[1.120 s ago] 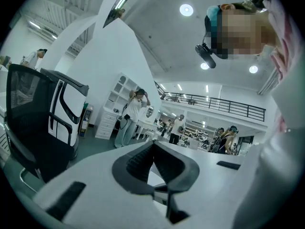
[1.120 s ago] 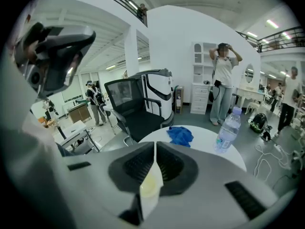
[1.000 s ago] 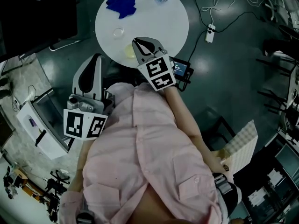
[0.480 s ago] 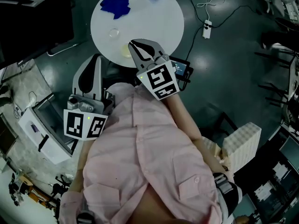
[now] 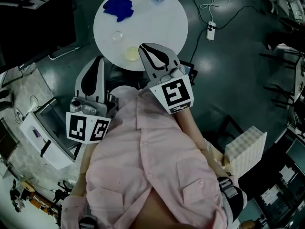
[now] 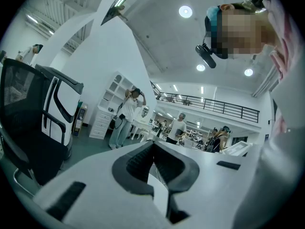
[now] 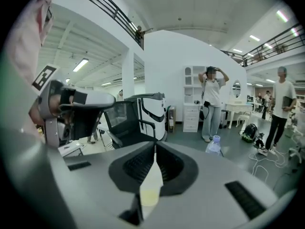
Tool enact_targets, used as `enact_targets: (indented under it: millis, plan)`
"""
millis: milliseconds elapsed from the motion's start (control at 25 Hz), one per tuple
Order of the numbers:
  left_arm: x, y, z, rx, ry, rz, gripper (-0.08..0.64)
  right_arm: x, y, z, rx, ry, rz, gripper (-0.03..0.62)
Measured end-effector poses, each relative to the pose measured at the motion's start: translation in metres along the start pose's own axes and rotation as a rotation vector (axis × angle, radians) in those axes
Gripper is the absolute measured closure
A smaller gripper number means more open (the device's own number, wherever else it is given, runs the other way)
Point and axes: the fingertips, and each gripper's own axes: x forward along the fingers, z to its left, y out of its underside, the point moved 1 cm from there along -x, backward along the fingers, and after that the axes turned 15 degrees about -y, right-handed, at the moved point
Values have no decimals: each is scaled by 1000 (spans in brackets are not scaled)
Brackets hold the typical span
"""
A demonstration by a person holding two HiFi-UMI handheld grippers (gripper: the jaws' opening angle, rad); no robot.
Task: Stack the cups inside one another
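Cups sat unstacked on the round white table point(image 5: 162, 18), the yellowish cup point(image 5: 132, 54) near its edge, the clear cup point(image 5: 117, 34) beyond. Your right gripper point(image 5: 144, 47) hovered nearby, jaws together, empty; your left gripper point(image 5: 98, 60) was likewise closed. Lowering closed jaws could have knocked the yellowish cup off.

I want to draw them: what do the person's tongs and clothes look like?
The left tongs and right tongs are pale grey with dark insides. Each carries a white cube with black square markers. The person's shirt is pink.
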Motion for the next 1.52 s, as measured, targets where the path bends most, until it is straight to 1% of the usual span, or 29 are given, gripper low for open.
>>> enact_targets:
  millis: [200, 360, 600, 1000, 1200, 1320, 1520]
  plan:
    - [2, 2, 1, -4, 13, 8, 551, -21, -16, -9, 31, 67, -59, 555]
    - [1, 1, 1, -6, 14, 9, 551, -31, -21, -7, 32, 85, -67, 555]
    - [2, -2, 4, -8, 8, -2, 551, -29, -22, 7, 61, 62, -84, 555]
    - [2, -3, 3, -1, 5, -7, 551, -24, -23, 17, 42, 26, -74, 555]
    - [1, -5, 5, -4, -10, -16, 551, -27, -21, 19, 37, 28, -68, 555]
    - [2, -3, 7, -5, -10, -15, 551, -25, -17, 18, 41, 22, -59, 555]
    - [5, -2, 4, -4, -4, -9, 551, -17, -12, 22, 23, -11, -21, 555]
